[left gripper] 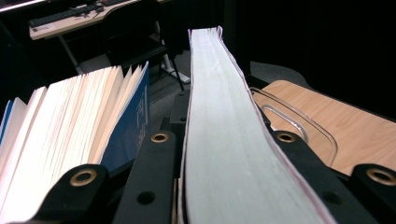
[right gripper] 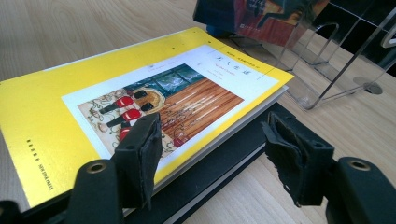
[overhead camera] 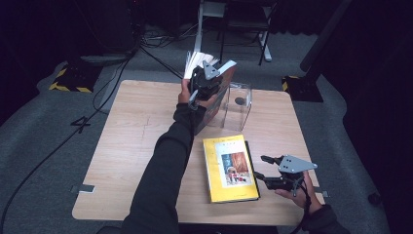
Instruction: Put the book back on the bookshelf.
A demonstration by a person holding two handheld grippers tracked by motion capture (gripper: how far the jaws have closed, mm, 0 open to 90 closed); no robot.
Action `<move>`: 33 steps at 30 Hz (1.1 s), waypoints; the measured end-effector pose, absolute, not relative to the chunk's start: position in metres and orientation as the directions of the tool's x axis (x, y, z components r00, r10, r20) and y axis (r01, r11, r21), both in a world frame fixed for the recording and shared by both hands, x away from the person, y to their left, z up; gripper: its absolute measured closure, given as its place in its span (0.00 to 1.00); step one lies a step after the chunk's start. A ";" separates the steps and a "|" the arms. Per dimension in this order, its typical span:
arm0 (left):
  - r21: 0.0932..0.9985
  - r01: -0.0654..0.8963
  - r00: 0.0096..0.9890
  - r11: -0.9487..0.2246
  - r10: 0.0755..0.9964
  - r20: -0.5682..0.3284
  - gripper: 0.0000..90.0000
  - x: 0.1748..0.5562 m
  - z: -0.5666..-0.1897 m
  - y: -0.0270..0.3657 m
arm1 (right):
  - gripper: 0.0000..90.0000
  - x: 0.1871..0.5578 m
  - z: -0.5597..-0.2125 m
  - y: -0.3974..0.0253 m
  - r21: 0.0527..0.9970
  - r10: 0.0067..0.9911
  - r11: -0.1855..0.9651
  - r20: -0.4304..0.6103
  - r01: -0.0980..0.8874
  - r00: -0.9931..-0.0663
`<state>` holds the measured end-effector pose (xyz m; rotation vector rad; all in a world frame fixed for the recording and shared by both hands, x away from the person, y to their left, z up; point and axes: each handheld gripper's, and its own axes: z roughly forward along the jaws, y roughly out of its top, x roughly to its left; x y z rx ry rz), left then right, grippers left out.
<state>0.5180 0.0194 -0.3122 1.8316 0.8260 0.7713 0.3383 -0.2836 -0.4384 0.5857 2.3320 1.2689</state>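
At the upper centre of the frame a red-covered book (overhead camera: 221,90) is gripped by the left tongs (overhead camera: 204,80) and should be lowered squarely into the clear stand (overhead camera: 238,105), while the right tongs (overhead camera: 272,175) are held open beside the yellow book (overhead camera: 229,168).

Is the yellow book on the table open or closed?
Closed: the yellow book lies flat, front cover up, on a black book.

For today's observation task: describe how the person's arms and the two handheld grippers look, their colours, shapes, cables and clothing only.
Both arms wear dark long sleeves. The left gripper and right gripper are black, each topped by a grey three-cornered plate. A dark cable trails from the right one at the wrist. Up close, the jaws are black bars with brass-ringed holes; the right gripper's pads look worn and ragged.
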 end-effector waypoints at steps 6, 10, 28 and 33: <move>0.924 0.202 0.549 -0.325 0.819 0.167 0.81 0.526 -0.315 0.007 | 0.41 0.338 -0.439 -0.282 0.851 0.546 0.498 -0.160 0.166 -0.823; 0.926 0.205 0.529 -0.318 0.832 0.168 0.81 0.533 -0.317 0.000 | 0.41 0.338 -0.438 -0.281 0.852 0.542 0.499 -0.164 0.159 -0.824; 0.941 0.203 0.483 -0.272 0.863 0.145 0.81 0.558 -0.334 -0.010 | 0.42 0.339 -0.442 -0.272 0.844 0.517 0.511 -0.154 0.160 -0.842; 0.944 0.201 0.466 -0.260 0.873 0.141 0.81 0.559 -0.341 -0.011 | 0.42 0.340 -0.442 -0.274 0.851 0.521 0.496 -0.133 0.172 -0.843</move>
